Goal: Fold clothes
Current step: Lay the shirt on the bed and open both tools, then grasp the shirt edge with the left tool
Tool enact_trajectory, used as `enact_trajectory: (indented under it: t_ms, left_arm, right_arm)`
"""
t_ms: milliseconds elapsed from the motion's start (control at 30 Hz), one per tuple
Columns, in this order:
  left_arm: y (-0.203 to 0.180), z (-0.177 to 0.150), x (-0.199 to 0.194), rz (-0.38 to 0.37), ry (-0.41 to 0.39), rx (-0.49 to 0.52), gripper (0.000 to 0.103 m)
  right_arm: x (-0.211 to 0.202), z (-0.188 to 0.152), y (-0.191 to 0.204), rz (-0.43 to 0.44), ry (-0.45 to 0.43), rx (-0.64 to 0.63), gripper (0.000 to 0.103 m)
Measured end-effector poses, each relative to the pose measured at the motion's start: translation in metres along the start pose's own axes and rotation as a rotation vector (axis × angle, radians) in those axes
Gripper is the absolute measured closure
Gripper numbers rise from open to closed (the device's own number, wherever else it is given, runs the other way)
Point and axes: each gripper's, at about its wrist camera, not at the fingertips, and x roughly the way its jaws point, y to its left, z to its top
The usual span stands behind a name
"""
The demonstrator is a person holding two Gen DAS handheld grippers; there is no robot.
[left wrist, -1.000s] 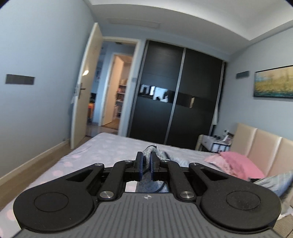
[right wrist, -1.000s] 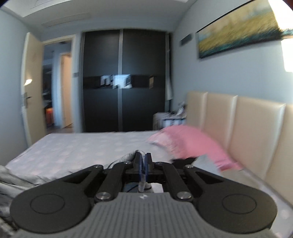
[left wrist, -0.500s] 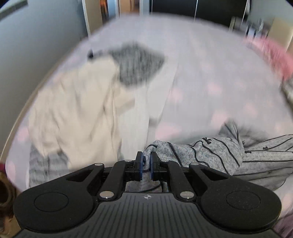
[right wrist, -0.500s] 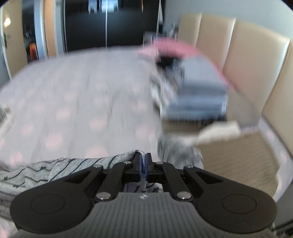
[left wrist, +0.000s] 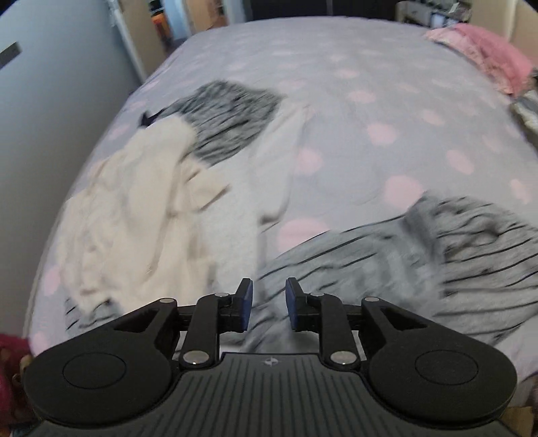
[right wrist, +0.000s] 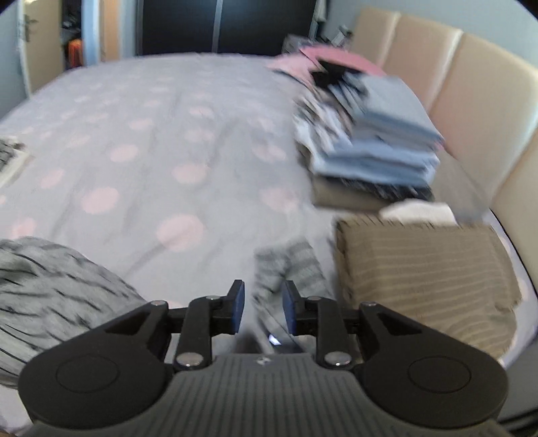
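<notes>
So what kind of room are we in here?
A bedroom, most likely: a wide bed with a lilac, pink-dotted sheet, a padded beige headboard behind a stack of folded grey and blue clothes, and dark sliding wardrobe doors at the far wall.

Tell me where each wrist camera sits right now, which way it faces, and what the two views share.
Left wrist: on the left gripper, angled down at the bed with a cream garment; jaws opening, pads clear of cloth.
Right wrist: on the right gripper, angled down toward the folded stack by the headboard; jaws opening, pads not pressing cloth.
Shared: the grey striped garment, spotted bedsheet and pink pillow.
</notes>
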Motion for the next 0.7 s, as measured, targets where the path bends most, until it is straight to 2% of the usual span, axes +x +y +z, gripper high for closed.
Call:
enact_trajectory:
  t_ms: [100,333,400,500,700]
  left_arm:
    - [-0.034,0.007,0.005,-0.079,-0.012,0.055,0.082]
    - [-0.113,-0.005,0.035,-0.235,0.015,0.194,0.073]
    - [-0.129,-0.013,0.045,-0.225,0.023,0.245,0.071]
    - [-0.140,-0.019,0.062,-0.160,0.034,0.286,0.065]
    - [-0.137,-0.021,0.084,-0.147,0.078,0.249,0.062]
  right_arm:
    - [-0.003,0.008,0.016,0.062,-0.039,-0.031,0.072]
    - [0.020,0.004,0.062,0.144,-0.026,-0.110,0.069]
    - [0.029,0.001,0.068,0.167,-0.009,-0.117,0.069]
    - [0.043,-0.003,0.070,0.199,0.026,-0.122,0.067]
    - [0.065,-0.014,0.070,0.307,0.117,-0.078,0.054]
